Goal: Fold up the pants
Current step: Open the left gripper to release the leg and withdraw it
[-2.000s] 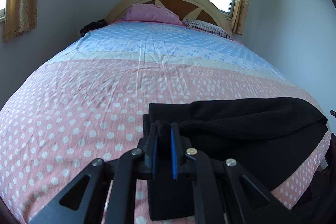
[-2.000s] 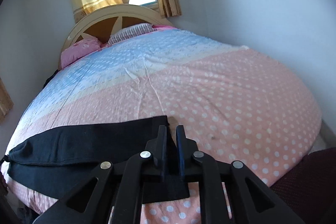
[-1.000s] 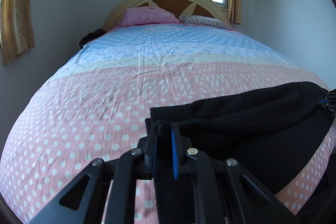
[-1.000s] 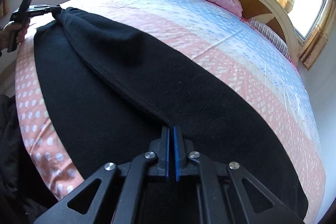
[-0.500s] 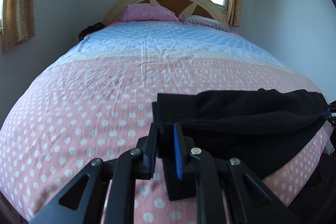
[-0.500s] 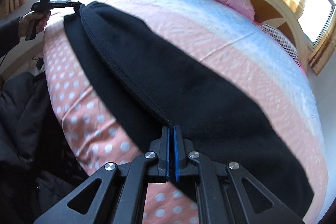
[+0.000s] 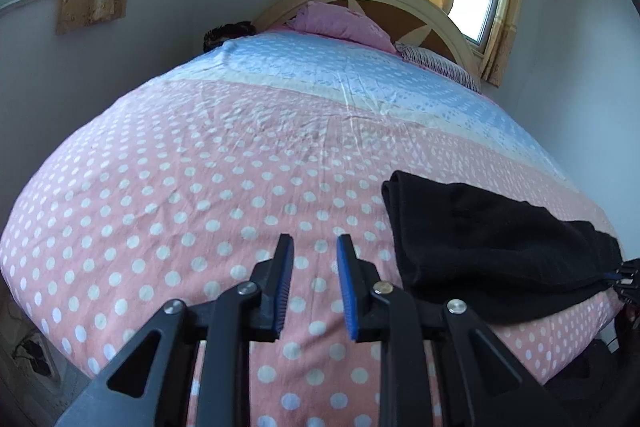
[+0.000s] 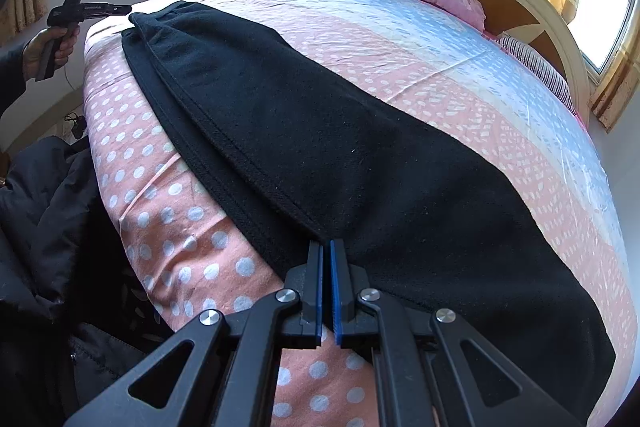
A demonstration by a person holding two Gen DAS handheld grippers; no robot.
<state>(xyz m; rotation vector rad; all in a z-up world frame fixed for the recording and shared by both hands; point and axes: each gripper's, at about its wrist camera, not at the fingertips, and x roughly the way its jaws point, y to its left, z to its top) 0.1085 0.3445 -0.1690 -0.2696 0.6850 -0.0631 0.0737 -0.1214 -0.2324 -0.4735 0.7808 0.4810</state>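
Two pillows [image 7: 340, 23] lie well beyond the pants [image 8: 340, 147].

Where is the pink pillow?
In both views the pink pillow sits at the bed's far end, against the headboard, left of the striped pillow.

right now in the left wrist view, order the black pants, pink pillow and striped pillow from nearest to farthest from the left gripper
From the left gripper, open over the dotted sheet:
1. black pants, just to its right at the bed's near edge.
2 and 3. pink pillow, far end, centre, against the headboard, and striped pillow, far end, right of the pink one. These two are too close to call.
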